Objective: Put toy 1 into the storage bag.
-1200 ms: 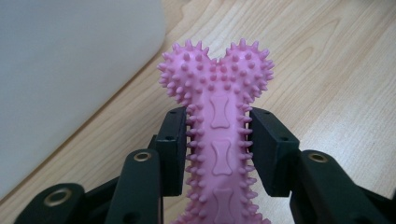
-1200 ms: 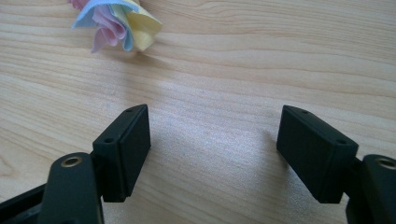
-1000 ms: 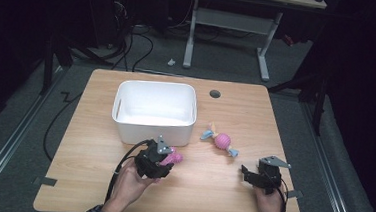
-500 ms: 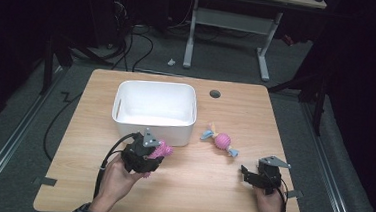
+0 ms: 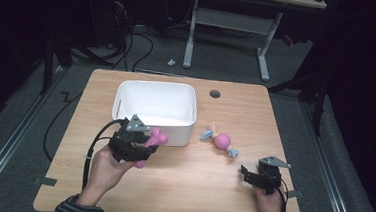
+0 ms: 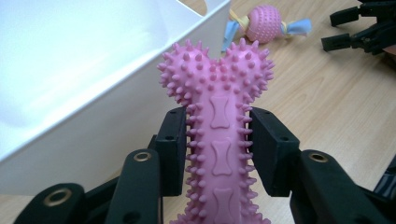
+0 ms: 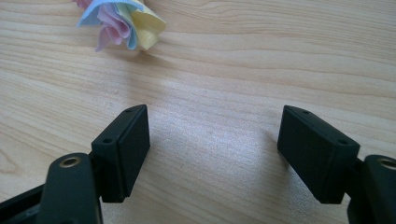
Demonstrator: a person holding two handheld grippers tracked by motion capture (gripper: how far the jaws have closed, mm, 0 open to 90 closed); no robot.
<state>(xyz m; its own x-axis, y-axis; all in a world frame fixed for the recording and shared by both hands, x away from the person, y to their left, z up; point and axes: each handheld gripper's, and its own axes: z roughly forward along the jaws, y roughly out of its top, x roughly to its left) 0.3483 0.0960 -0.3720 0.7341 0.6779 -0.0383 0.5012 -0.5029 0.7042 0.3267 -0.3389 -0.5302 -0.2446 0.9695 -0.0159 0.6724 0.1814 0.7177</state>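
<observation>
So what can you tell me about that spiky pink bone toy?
The pink bone toy looks like soft rubber, covered in little spikes, with small bone shapes pressed along its flat shaft. Its far end splits into two rounded knobs. The left gripper is shut on the shaft, one black pad on each side, holding it off the wooden table. It points toward the near wall of the white bin, close beside it, not inside it.

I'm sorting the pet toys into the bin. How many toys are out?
2: a spiky pink bone clamped in the left gripper beside the white bin, and a pink ball toy on the table.
</observation>
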